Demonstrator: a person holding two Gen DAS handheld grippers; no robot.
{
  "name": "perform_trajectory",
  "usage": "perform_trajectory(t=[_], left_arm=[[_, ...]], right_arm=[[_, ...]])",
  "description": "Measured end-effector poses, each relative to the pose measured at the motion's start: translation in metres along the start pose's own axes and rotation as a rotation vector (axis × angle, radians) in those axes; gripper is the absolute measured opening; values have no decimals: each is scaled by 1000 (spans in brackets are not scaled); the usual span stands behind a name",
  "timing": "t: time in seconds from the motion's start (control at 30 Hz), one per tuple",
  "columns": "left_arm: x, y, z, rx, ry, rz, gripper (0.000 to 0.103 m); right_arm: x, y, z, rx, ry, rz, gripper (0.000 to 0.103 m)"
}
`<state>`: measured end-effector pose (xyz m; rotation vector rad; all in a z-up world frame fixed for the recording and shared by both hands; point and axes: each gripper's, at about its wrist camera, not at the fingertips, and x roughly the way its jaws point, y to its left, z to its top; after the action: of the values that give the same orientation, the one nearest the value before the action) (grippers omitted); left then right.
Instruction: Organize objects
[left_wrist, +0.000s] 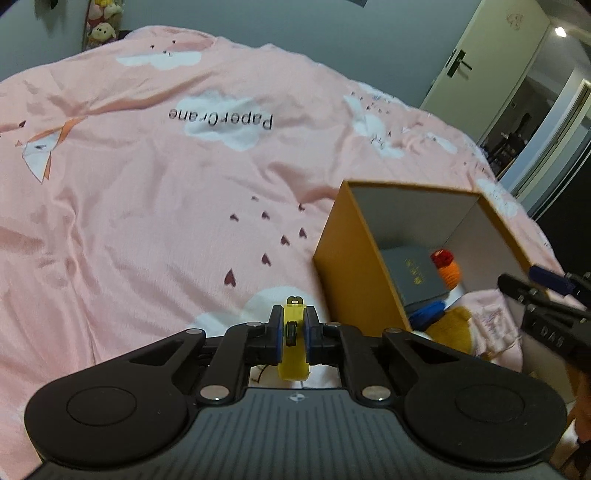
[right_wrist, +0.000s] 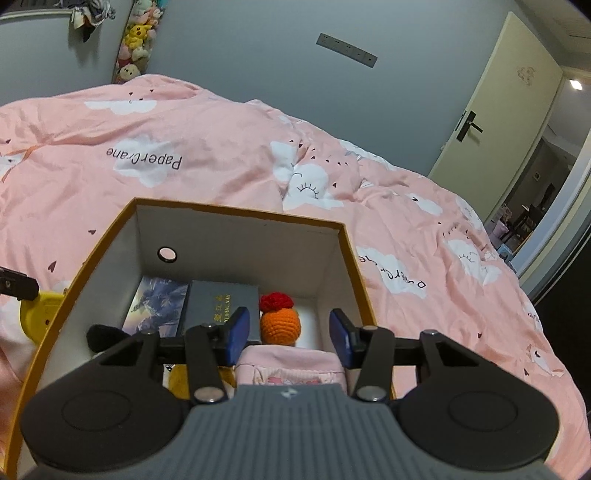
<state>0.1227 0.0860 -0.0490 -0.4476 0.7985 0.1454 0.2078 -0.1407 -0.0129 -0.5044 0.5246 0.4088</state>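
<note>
My left gripper (left_wrist: 291, 332) is shut on a yellow tape measure (left_wrist: 293, 354), held over the pink bedspread just left of an orange cardboard box (left_wrist: 351, 266). The tape measure also shows in the right wrist view (right_wrist: 37, 314), outside the box's left wall. My right gripper (right_wrist: 290, 332) is open above the box (right_wrist: 236, 216), over a pink cloth item (right_wrist: 291, 365). Inside the box lie a dark grey book (right_wrist: 221, 306), a picture card (right_wrist: 155, 306), an orange and red crocheted toy (right_wrist: 279, 317) and a yellow plush (right_wrist: 181, 380).
The pink bedspread (left_wrist: 147, 221) with white clouds covers the whole bed. A grey wall and an open cream door (right_wrist: 498, 122) stand behind on the right. Plush toys (right_wrist: 135, 40) hang at the far left corner.
</note>
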Motion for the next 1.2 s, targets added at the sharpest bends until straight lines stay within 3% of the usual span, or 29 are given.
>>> perform_trajectory(t=[0.3, 0.37, 0.47, 0.57, 0.7, 0.8, 0.9, 0.97, 1.0, 1.1, 1.2], left_arm=[[-30, -22, 37, 41, -105, -68, 11], [-33, -34, 47, 68, -118, -104, 0], [-34, -61, 61, 142, -137, -158, 0], [-25, -87, 70, 209, -131, -213, 0], [-13, -98, 86, 220, -103, -219, 0], [-10, -91, 88, 234, -54, -196, 0], [-3, -70, 77, 210, 51, -173, 8], [4, -53, 62, 191, 102, -155, 28], [9, -44, 53, 173, 130, -138, 31], [32, -15, 27, 45, 240, -121, 34], [55, 9, 5, -97, 275, -127, 44]], right_arm=[[-12, -17, -1, 44, -45, -20, 45], [-12, -23, 1, 59, -46, -10, 44], [-7, -30, 3, 65, -32, 13, 37], [1, -37, 5, 65, -11, 38, 31], [0, -44, 3, 91, -10, 55, 31], [-4, -45, 0, 137, -21, 101, 31], [-5, -39, -3, 151, -19, 127, 31], [-6, -35, -5, 167, -24, 136, 33], [-8, -34, -5, 177, -27, 141, 33], [-11, -31, -7, 194, -34, 146, 35], [-13, -28, -9, 190, -41, 138, 38]])
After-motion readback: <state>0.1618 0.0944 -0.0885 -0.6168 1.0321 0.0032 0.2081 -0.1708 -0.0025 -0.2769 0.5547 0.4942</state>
